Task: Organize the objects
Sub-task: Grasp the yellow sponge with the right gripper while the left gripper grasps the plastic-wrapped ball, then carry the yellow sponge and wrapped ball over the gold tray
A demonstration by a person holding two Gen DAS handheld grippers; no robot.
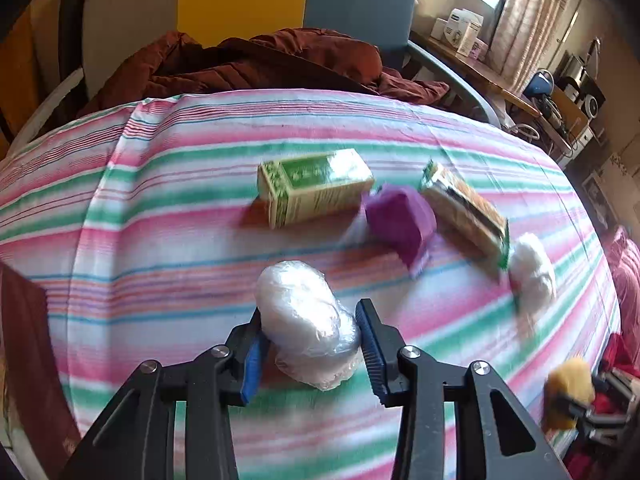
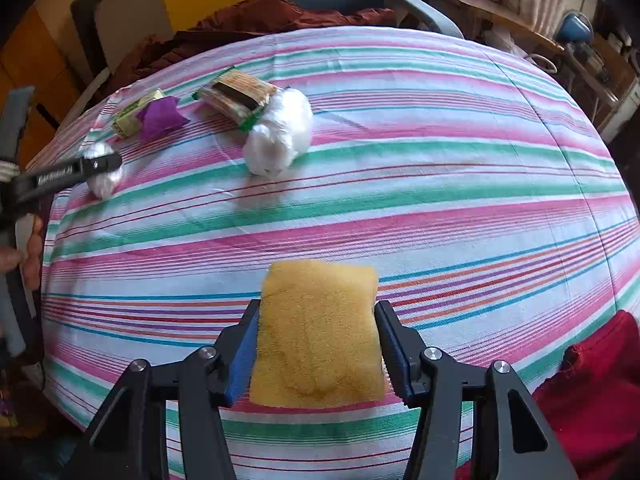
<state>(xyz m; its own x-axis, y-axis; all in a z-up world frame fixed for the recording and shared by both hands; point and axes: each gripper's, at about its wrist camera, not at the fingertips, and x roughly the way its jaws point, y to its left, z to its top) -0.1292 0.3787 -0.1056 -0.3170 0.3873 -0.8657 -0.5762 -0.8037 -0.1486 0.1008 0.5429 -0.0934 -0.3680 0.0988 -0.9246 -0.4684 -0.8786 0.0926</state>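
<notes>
I have the left gripper [image 1: 310, 354] pinching a plastic-wrapped white bundle [image 1: 308, 320] between its jaws, and the right gripper [image 2: 316, 344] pinching a yellow sponge [image 2: 318, 328]. Ahead of the left jaws lie the green box [image 1: 314, 186], purple packet [image 1: 400, 220], cracker pack [image 1: 464, 212] and another white bundle [image 1: 532, 266]. I judge both should be set gently beside that row, squeezing lightly.
</notes>
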